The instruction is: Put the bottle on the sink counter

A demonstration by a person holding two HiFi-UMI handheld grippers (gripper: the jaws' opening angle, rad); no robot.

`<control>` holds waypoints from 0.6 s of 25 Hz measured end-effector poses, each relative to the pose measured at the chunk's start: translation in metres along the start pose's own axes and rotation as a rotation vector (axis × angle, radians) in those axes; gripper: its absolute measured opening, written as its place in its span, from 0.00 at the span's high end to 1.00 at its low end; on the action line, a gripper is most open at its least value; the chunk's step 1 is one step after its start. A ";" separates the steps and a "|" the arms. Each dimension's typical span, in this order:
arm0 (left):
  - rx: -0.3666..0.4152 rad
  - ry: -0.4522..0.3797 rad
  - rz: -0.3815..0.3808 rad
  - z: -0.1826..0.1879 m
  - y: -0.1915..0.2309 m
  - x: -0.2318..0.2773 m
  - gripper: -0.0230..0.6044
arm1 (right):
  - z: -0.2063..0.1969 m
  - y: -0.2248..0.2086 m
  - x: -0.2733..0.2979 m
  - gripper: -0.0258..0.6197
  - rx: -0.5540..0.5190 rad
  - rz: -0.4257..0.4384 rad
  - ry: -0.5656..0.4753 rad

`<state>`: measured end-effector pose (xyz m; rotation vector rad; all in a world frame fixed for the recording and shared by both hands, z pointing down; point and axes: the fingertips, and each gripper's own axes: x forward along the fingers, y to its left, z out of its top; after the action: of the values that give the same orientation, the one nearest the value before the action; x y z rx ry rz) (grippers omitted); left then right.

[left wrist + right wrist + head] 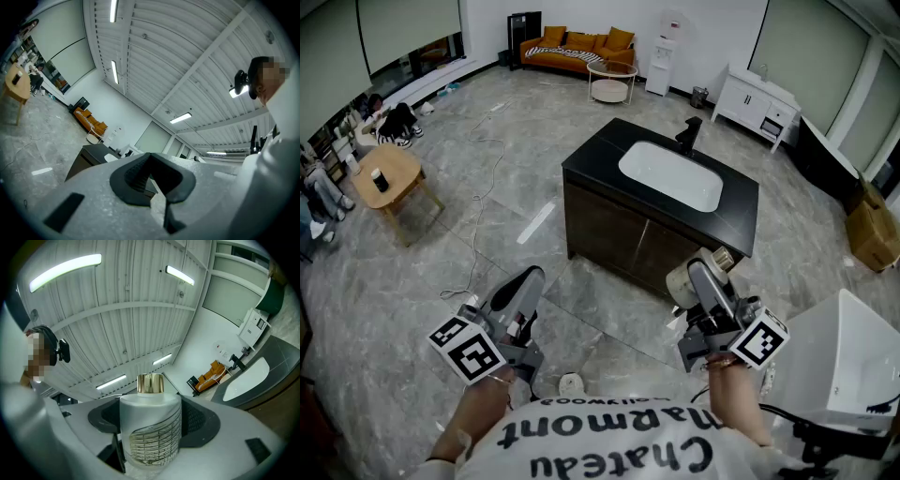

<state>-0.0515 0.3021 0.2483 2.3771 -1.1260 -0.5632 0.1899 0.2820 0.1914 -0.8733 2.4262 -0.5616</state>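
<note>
A white bottle [680,283] with a gold cap is clamped in my right gripper [705,274], low at the right of the head view. In the right gripper view the bottle [151,427] stands upright between the dark pads, which press on both its sides. The black sink counter [600,155] with its white basin [670,175] and dark faucet [689,134] stands on the floor ahead of me, a step beyond the bottle. My left gripper [525,281] is held low at the left, jaws together with nothing in them [151,180].
To the left stands a small wooden table [389,178], with people sitting beyond it. An orange sofa [577,47] and a round table [611,80] are at the back. A white cabinet [759,103] and a cardboard box [874,230] are right, with a white unit [853,366] close by.
</note>
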 end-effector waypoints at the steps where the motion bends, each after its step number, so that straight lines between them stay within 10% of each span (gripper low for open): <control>1: 0.001 0.001 0.002 -0.002 -0.001 -0.001 0.94 | 0.000 0.002 -0.002 0.43 0.002 0.001 -0.002; 15: -0.003 0.027 -0.008 -0.002 0.018 0.005 0.94 | -0.004 0.001 0.003 0.43 0.000 -0.029 0.005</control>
<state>-0.0590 0.2886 0.2594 2.3806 -1.1037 -0.5332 0.1853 0.2813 0.1935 -0.9089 2.4213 -0.5750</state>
